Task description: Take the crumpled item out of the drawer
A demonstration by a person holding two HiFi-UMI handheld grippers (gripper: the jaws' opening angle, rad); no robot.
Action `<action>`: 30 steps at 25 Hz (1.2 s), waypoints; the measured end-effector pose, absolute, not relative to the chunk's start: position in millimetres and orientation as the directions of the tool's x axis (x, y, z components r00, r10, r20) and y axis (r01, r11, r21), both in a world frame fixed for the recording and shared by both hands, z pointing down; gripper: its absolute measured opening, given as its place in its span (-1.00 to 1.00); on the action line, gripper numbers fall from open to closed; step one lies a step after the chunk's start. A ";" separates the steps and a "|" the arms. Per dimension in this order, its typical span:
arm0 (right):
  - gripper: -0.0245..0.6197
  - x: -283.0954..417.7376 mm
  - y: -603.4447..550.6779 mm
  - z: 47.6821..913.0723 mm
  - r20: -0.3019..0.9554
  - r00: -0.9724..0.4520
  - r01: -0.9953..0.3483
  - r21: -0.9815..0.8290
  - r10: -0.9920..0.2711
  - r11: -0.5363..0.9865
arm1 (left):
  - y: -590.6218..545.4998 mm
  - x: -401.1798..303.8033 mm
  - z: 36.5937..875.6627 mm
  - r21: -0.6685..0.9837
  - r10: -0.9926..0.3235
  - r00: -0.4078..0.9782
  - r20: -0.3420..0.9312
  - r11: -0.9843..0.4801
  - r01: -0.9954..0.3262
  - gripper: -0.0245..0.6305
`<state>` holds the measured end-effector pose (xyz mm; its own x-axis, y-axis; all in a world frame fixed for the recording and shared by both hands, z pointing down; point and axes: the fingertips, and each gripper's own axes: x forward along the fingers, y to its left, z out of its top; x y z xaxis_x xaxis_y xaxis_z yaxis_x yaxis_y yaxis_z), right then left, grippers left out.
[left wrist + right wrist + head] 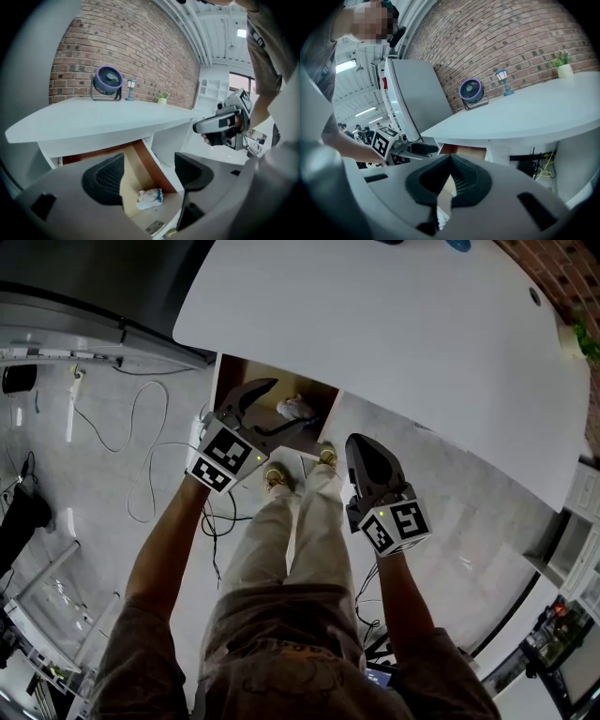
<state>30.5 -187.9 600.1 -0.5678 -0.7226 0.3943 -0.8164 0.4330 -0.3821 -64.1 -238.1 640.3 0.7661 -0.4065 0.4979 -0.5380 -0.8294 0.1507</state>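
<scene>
A crumpled white item with a bit of blue (150, 198) lies on the floor of the open wooden drawer (142, 165) under the white table (394, 334). In the head view the crumpled item (298, 409) sits near the drawer's (241, 373) front. My left gripper (149, 174) is open, its jaws wide apart above and around the item without touching it; in the head view the left gripper (287, 403) reaches over the drawer. My right gripper (362, 448) hangs to the right of the drawer, shut and empty. The right gripper view shows its pads (461, 180) closed together.
A purple fan (108, 82), a small lamp (131, 86) and a potted plant (162, 98) stand at the table's far side by the brick wall. Cables (150, 456) trail on the floor to the left. The person's shoes (277, 479) stand just before the drawer.
</scene>
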 end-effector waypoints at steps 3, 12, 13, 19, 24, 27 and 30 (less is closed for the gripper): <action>-0.94 33.7 -187.1 603.3 0.400 -0.564 -0.819 -0.386 -0.723 0.425 | -238.0 -58.2 657.9 0.122 -0.348 0.762 0.546 -0.867 -0.483 0.09; -0.94 37.9 -187.8 610.1 0.405 -0.563 -0.817 -0.401 -0.720 0.414 | -235.2 -44.6 719.8 0.082 -0.173 0.696 0.697 -0.945 -0.317 0.10; -0.94 38.8 -187.5 610.8 0.406 -0.564 -0.817 -0.402 -0.719 0.413 | -235.1 -43.6 726.8 0.078 -0.158 0.683 0.713 -0.950 -0.301 0.10; -0.94 43.8 -185.6 612.7 0.413 -0.563 -0.817 -0.410 -0.716 0.406 | -230.5 -37.3 766.6 0.083 -0.066 0.610 0.790 -0.973 -0.213 0.10; -0.94 51.0 -185.7 617.6 0.427 -0.555 -0.823 -0.410 -0.714 0.394 | -222.5 -33.3 802.4 0.098 0.010 0.546 0.838 -0.986 -0.133 0.10; -0.94 54.5 -185.8 620.5 0.434 -0.552 -0.825 -0.406 -0.712 0.393 | -218.8 -31.9 817.7 0.117 0.049 0.514 0.856 -0.988 -0.101 0.09; -0.94 57.4 -185.0 621.3 0.439 -0.549 -0.828 -0.404 -0.711 0.390 | -216.8 -31.8 830.8 0.131 0.071 0.489 0.869 -0.987 -0.090 0.08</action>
